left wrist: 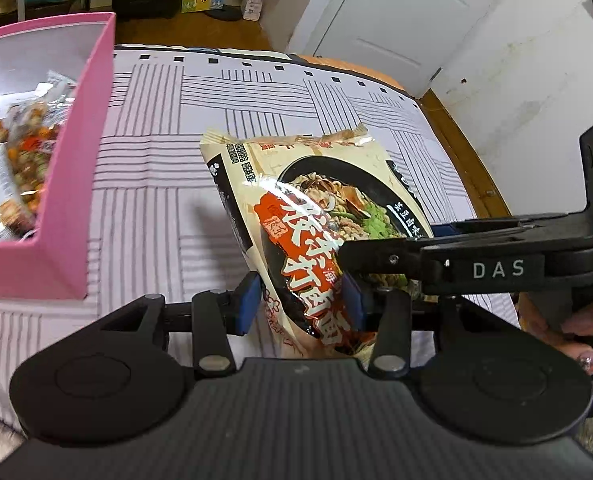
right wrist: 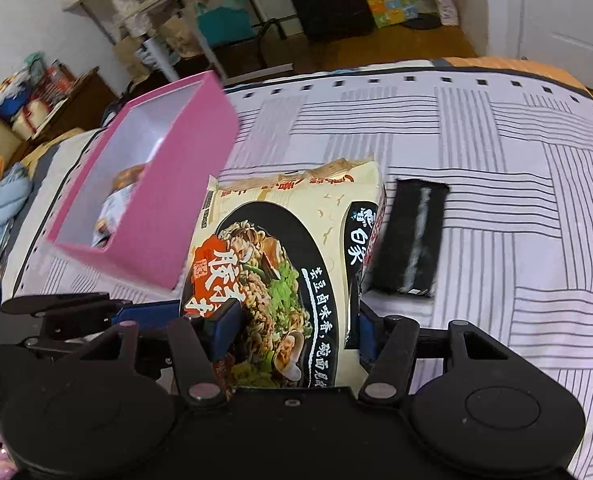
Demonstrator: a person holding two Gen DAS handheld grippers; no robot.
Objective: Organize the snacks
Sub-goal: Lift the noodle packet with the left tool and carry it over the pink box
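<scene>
While hovering over the striped bedspread (right wrist: 496, 200), just right of the pink box (left wrist: 68, 216) with snack bags inside: noodle packet (left wrist: 320, 216) up in the air, tilted, pinched from both sides. Left gripper (left wrist: 302, 302) clamped on its lower edge, angled down. Right gripper (right wrist: 296, 332) squeezing its bottom too. Black packet (right wrist: 408, 236) lying flat just right of the noodles.

"DAS" on the right claw (left wrist: 496, 270), "白家" on the noodle packet (right wrist: 280, 264)
</scene>
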